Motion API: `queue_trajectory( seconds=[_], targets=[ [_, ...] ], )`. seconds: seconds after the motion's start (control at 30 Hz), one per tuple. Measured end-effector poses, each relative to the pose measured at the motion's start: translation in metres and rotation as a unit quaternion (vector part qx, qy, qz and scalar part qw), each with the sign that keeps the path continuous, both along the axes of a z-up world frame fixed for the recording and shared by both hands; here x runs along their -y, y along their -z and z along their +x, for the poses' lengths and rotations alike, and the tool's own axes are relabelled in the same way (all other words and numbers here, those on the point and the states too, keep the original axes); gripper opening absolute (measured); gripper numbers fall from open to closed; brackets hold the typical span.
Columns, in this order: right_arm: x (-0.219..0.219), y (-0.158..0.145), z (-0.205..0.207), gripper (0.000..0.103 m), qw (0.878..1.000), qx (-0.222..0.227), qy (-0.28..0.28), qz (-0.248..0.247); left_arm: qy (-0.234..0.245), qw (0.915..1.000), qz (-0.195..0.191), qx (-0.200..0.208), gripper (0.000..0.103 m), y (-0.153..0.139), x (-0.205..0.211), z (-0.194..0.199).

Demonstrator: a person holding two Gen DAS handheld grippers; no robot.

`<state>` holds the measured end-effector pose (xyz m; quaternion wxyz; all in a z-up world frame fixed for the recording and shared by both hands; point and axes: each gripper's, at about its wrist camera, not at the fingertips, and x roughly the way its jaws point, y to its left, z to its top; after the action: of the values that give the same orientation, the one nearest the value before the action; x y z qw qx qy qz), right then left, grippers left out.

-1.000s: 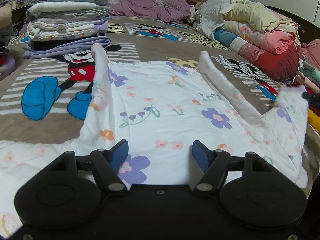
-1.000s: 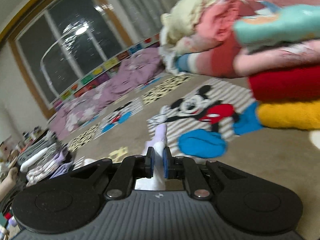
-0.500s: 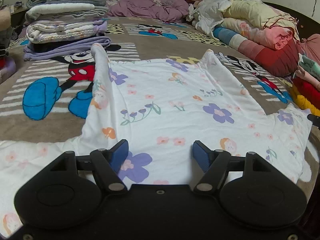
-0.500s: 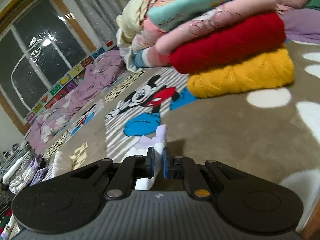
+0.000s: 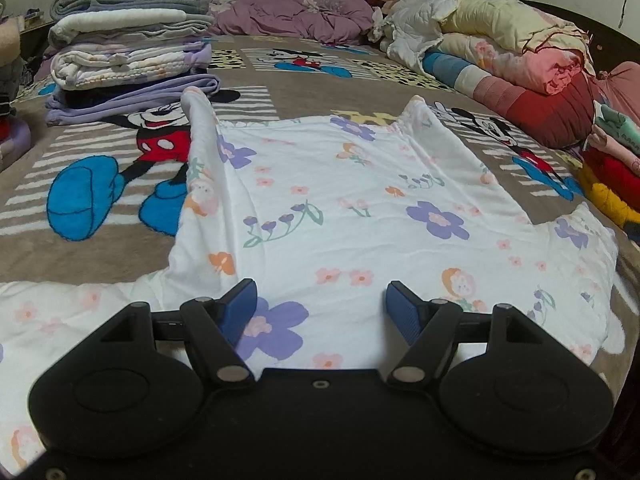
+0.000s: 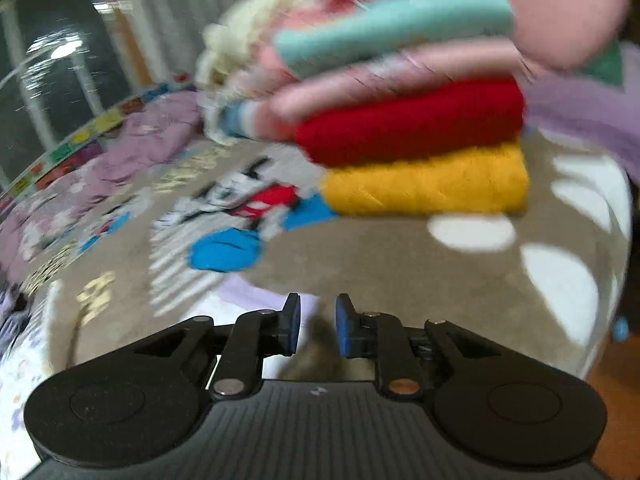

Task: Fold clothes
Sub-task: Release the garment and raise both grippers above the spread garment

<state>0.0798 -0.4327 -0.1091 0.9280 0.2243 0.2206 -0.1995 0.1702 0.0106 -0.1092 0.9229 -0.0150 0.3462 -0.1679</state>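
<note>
Two grippers work over a big bed (image 5: 304,88) covered by a brown cartoon-mouse blanket, with folded stacks at its left (image 5: 128,52) and right (image 6: 424,148) edges. Spread flat across the middle of the bed lies the floral garment (image 5: 340,216), white with purple and pink flowers. Its long axis runs away from the left wrist camera, the far hem pointing toward the crumpled purple quilt (image 5: 296,12) at the head of the bed; one sleeve trails to the near left, and the other ends near the right-hand stack.

The left gripper (image 5: 322,304) hovers low over the near edge of the garment with its jaws spread wide and nothing between them. The right gripper (image 6: 318,326) sits at the sleeve end (image 6: 264,300); its jaws are opening, and the gap between the pads looks empty, though the picture is blurred by motion.

Risks from here, as I judge them: the ridge of raised fabric (image 5: 200,136) along the garment's left side could get pressed into a crooked crease if the next fold goes over it unsmoothed. The freshly freed sleeve may lie bunched, skewing the fold line. A shallow pinch could lift only the top layer.
</note>
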Motion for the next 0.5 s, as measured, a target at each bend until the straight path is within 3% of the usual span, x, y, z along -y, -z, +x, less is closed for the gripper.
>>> queue_trajectory(
  seconds=[0.13, 0.23, 0.4, 0.5],
  targets=[
    [-0.058, -0.016, 0.005, 0.022, 0.989, 0.018, -0.134, -0.052, 0.0, 1.0, 0.004, 0.002, 0.073, 0.001, 0.001, 0.0],
    [-0.12, -0.018, 0.004, 0.021, 0.96, 0.008, -0.259, -0.106, 0.0, 1.0, 0.005, 0.002, 0.074, 0.001, 0.002, -0.001],
    [-0.169, 0.015, -0.004, 0.02, 0.926, -0.056, -0.325, -0.186, 0.004, 1.0, 0.003, 0.002, 0.074, 0.001, -0.001, -0.001],
    [-0.169, 0.007, -0.021, 0.022, 0.927, -0.022, -0.322, -0.19, 0.007, 1.0, 0.003, 0.002, 0.074, 0.0, -0.002, -0.001]
  ],
)
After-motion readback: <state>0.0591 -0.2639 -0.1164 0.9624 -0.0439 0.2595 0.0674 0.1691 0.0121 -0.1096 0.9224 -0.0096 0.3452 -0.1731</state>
